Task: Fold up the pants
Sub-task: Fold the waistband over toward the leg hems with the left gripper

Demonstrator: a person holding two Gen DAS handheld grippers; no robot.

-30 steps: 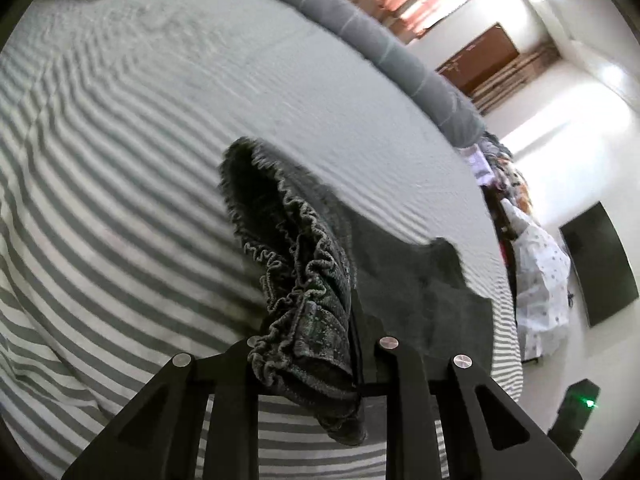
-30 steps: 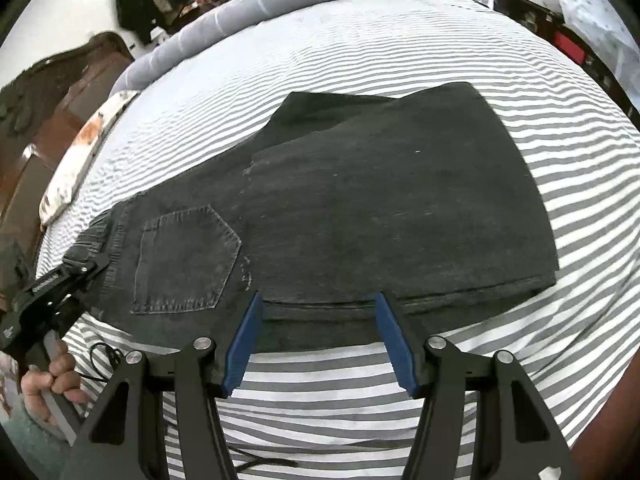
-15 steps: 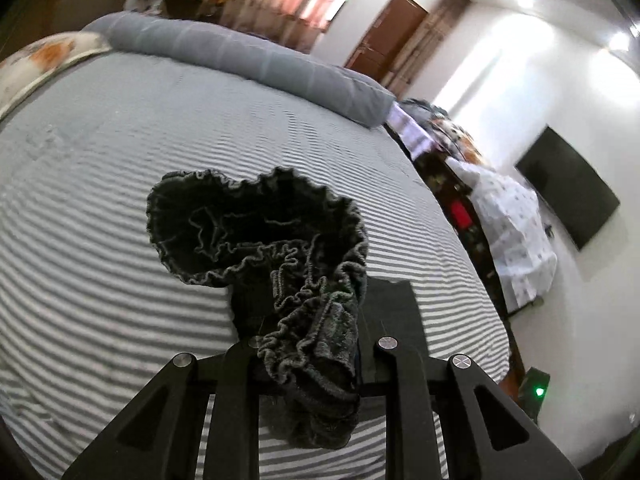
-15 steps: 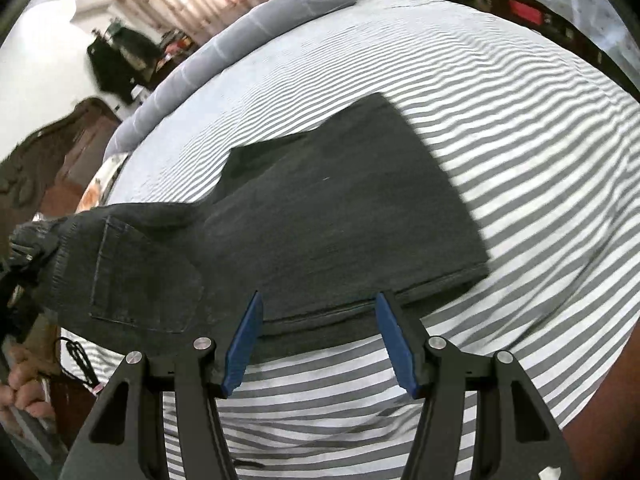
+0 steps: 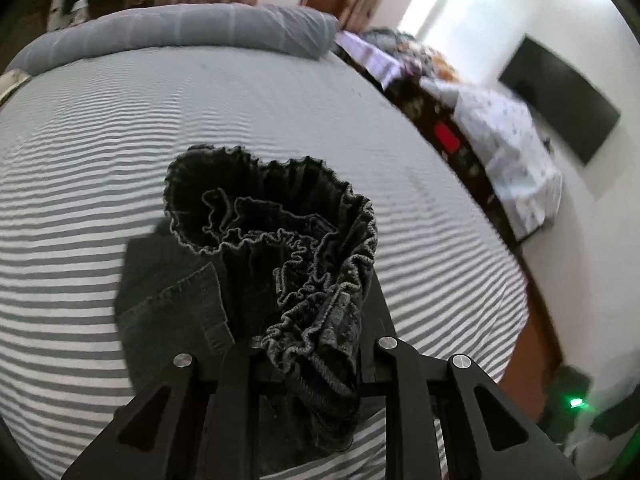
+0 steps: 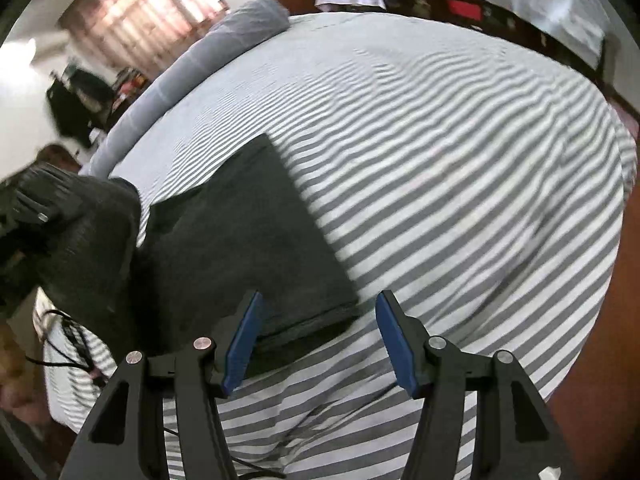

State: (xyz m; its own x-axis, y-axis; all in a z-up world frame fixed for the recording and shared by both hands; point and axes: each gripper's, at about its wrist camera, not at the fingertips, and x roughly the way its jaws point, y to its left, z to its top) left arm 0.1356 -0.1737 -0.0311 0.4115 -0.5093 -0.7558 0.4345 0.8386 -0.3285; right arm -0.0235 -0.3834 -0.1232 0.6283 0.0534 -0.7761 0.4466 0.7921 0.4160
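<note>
Dark grey denim pants [image 6: 248, 248] lie partly folded on the striped bed. In the left wrist view my left gripper [image 5: 312, 344] is shut on the bunched elastic waistband [image 5: 316, 280], which is lifted off the bed, with a back pocket [image 5: 176, 304] hanging below it. In the right wrist view the lifted waist end [image 6: 88, 240] rises at the far left, with the left gripper [image 6: 28, 208] gripping it. My right gripper [image 6: 316, 340] stands open over the near edge of the folded legs, its blue pads [image 6: 244, 340] clear of the cloth.
The bed's grey-and-white striped sheet [image 6: 460, 200] spreads wide to the right. A grey bolster [image 5: 180, 32] lies along the far edge. Black cables [image 6: 68, 344] hang at the left edge of the bed. Furniture with a white cloth [image 5: 508, 152] stands beyond the bed.
The left gripper has carried the waistband up and across over the folded legs, rolling as it went. The right gripper has shifted sideways along the pants' near edge, still open.
</note>
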